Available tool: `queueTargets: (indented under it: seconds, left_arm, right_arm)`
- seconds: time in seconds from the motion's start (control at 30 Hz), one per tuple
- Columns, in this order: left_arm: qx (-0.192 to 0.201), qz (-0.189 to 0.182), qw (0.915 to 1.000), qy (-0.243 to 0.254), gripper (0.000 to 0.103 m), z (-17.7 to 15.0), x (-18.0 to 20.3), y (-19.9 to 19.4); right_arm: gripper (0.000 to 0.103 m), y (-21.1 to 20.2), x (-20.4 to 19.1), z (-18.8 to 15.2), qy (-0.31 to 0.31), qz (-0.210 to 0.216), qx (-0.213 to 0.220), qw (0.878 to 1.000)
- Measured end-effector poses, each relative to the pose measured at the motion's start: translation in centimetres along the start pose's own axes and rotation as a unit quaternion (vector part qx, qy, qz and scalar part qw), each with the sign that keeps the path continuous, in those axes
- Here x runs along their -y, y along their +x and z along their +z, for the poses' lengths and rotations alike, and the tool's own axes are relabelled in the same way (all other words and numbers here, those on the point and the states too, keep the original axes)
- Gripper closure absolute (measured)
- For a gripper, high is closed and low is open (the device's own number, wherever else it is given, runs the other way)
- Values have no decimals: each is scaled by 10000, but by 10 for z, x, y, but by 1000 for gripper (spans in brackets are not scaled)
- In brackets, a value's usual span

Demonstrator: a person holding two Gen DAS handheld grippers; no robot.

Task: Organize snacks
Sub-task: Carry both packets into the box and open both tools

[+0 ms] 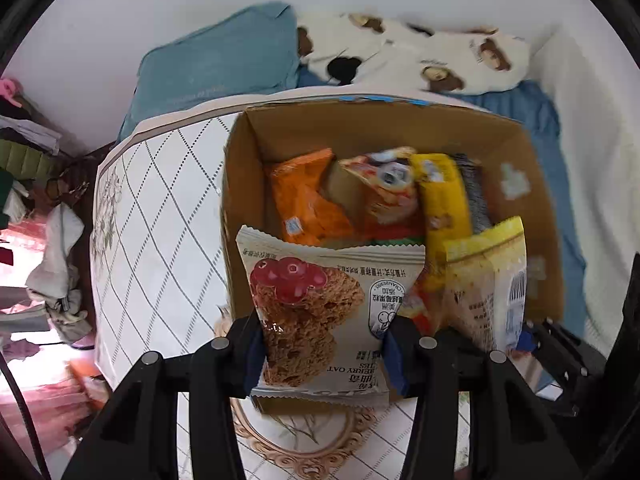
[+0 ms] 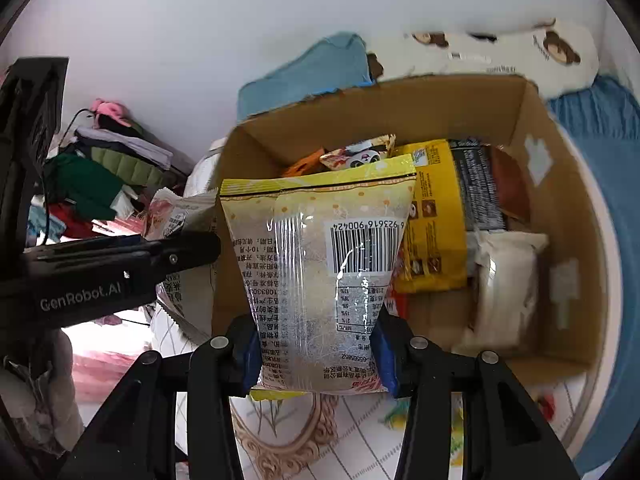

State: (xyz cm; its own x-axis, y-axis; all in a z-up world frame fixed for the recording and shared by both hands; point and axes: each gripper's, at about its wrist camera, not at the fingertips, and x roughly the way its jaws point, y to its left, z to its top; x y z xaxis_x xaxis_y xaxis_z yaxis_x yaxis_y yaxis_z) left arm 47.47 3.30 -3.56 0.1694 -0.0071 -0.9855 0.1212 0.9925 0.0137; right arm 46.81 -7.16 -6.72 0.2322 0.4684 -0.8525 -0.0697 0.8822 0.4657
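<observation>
Left gripper of mine pinches a cranberry oat cookie packet above the cardboard box (near wall); my right gripper clamps a yellow snack bag over the same box.

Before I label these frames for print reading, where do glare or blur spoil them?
Left wrist view: yellow packet and cardboard box right wall motion-smeared, cranberry oat packet sharp. Right wrist view: glare streaks across the yellow packet's film, barcode readable; box rim blurred.
</observation>
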Motion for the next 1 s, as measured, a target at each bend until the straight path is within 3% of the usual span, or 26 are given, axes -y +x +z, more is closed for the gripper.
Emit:
queueTargets:
  seconds: [0.17,0.3,0.37,0.47,0.57,0.6,0.9,1.0]
  left_arm:
    - [-370,363,9985,155,57,29,0,29]
    - [-594,426,9972,164,57,38,-3,47]
    - [-720,303,9969,85,56,41,-7,56]
    - [-881,106,9959,-148,46,44,-13,62]
    - [-812,1,9964,-225,27,45,-14,60]
    - [-743,17,9970,-208,25,45,-13,58]
    - [-567,-78,9979,-291,24,37,-4,46]
    - [-334,-228,9981,-475,24,23,-6,43]
  right_arm:
    - [55,48,5,17,367,233,-415,9982]
    - [55,76,9,17,726,438,-714,9938]
    - [50,89,13,14,1029,739,-975,9871]
    - [6,104,16,12,1112,812,-1249,9826]
    - [5,103,20,11,975,497,-1208,9866]
    - [5,103,22,12,912,409,-1184,9879]
    - [5,77,28,13,311,-787,-761,9935]
    - [5,65,35,6,151,-1137,-586,9917]
